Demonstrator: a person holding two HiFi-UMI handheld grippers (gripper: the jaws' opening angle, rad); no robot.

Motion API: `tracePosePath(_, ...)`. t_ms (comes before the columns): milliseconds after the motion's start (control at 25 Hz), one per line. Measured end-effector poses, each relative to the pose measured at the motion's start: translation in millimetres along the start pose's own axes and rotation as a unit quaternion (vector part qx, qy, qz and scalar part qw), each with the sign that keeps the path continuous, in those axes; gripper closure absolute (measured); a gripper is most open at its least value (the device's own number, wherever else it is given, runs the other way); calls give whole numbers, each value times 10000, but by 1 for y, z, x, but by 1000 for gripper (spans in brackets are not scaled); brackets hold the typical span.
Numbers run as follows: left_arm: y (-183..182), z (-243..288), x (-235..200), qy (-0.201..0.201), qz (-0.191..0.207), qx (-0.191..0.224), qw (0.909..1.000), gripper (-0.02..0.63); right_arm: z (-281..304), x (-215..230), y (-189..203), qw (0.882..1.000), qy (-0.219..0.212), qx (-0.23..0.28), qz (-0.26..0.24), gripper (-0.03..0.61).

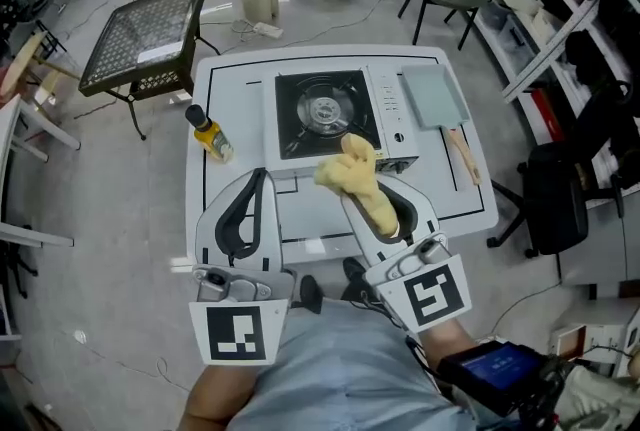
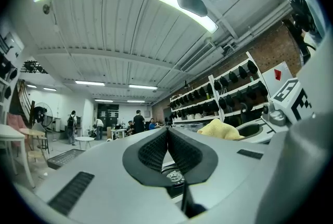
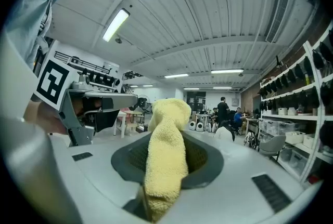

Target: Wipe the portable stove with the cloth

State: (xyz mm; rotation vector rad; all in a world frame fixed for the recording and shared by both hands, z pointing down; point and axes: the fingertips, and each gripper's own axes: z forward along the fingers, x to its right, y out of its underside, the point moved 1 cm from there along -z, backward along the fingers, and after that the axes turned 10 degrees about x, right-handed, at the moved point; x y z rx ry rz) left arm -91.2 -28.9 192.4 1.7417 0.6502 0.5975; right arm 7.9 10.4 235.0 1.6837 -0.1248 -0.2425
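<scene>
The portable stove (image 1: 325, 114) sits mid-table, a black top with a round burner and a white casing. My right gripper (image 1: 355, 187) is shut on the yellow cloth (image 1: 358, 177). The cloth's bunched end overlaps the stove's front right edge; whether it touches I cannot tell. In the right gripper view the cloth (image 3: 165, 155) fills the jaws and hides the tips of the right gripper (image 3: 167, 114). My left gripper (image 1: 260, 175) is shut and empty, just in front of the stove's front left corner. In the left gripper view its pads (image 2: 156, 153) meet, with the burner (image 2: 176, 177) behind.
On the white table (image 1: 230, 79), a yellow bottle (image 1: 210, 134) lies left of the stove. A grey board (image 1: 433, 96) and a wooden-handled tool (image 1: 463, 155) lie to its right. A black mesh table (image 1: 145, 39) stands at the far left, a black chair (image 1: 558, 199) at the right.
</scene>
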Motion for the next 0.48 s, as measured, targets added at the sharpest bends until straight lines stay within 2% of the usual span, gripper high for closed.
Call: tracePosePath(480, 1, -3, 3, 139, -74, -32, 9999, 595, -3, -3, 0, 9999, 77, -81, -35, 446)
